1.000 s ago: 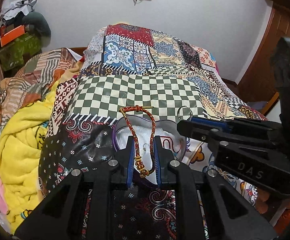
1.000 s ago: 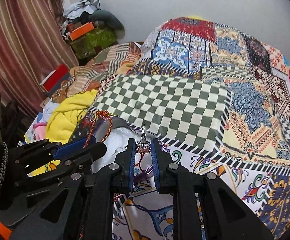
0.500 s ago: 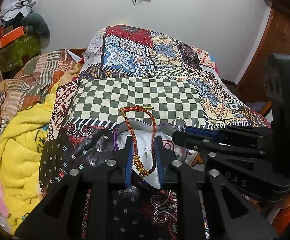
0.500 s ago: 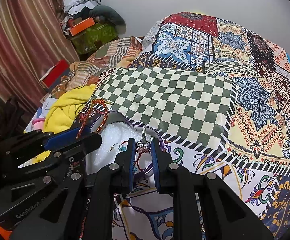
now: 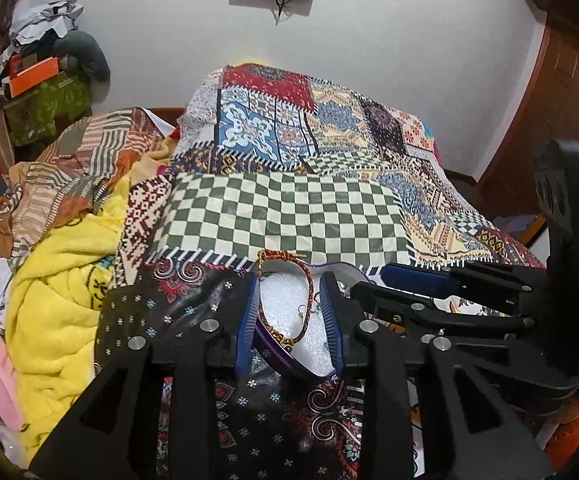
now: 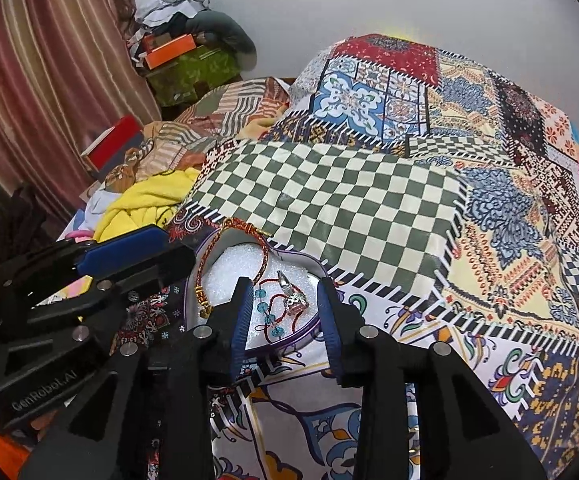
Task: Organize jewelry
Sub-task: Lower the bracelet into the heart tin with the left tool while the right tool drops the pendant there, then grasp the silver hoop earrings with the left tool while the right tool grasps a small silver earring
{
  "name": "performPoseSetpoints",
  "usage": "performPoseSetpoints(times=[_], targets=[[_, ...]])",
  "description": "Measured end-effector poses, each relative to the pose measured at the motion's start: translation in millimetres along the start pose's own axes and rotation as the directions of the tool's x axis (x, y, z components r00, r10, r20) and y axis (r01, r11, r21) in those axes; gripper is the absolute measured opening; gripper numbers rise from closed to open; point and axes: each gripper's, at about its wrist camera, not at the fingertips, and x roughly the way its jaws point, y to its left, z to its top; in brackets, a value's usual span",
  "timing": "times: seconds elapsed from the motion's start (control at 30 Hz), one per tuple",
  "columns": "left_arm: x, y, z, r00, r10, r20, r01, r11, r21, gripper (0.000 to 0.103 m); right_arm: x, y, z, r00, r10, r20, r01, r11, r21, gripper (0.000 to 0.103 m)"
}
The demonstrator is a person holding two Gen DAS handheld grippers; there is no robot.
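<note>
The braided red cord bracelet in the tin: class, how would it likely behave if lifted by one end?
The bracelet would probably hang limp: it drapes loosely over the tin's rim. It seems light, being thin cord. Its gold beads might make that end swing.

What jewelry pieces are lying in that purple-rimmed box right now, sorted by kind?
Red-and-gold braided cord bracelet: 1
Red string bracelet with turquoise beads: 1
Silver ring: 1
Total: 3, all on the white foam in the purple-rimmed box.
</note>
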Motion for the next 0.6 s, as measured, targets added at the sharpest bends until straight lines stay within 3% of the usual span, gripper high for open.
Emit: performPoseSetpoints(times=[0.43,0.6], targets=[[-39,-22,8,0.998,0.012,0.058,-0.014,0.999,0.041,0.031,-59,-13,2,0.992,-0.056,0.112,0.05,0.997,0.054,0.03],[-53,-43,7,0.997,-0.008,0.079,0.003,0.997,0.075,0.037,-90,-26,-3,0.984,-0.093,0.152,0.079,0.992,0.096,0.03]])
